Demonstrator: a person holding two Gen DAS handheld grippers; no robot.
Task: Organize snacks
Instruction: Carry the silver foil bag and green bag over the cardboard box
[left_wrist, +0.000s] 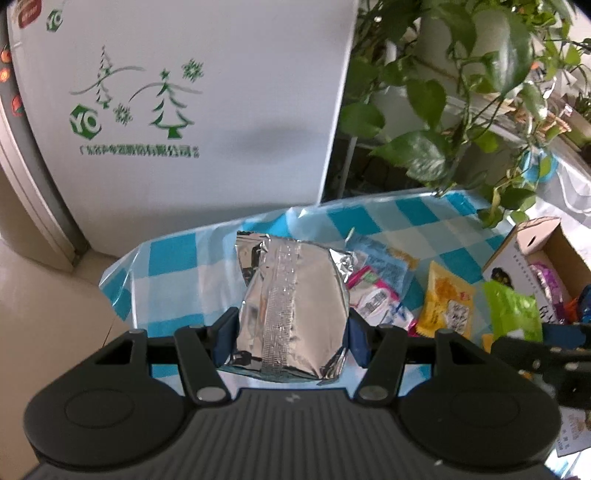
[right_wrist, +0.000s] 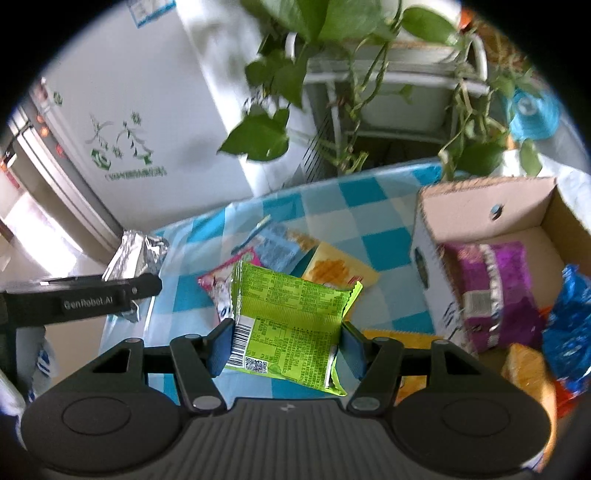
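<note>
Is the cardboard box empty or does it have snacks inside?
Not empty. The open cardboard box already holds a purple packet, a blue packet and an orange one.

Bright daylight, fisheye bending at edges, slight blur throughout.

Each gripper, left gripper (left_wrist: 291, 332) and right gripper (right_wrist: 286, 341), has a matte black body with a ribbed grey centre panel, two round discs, angular black linkage arms pinned with silver rivets, and blue finger pads (left_wrist: 225, 334). White "GenRobot.AI" lettering marks one housing's side.
</note>
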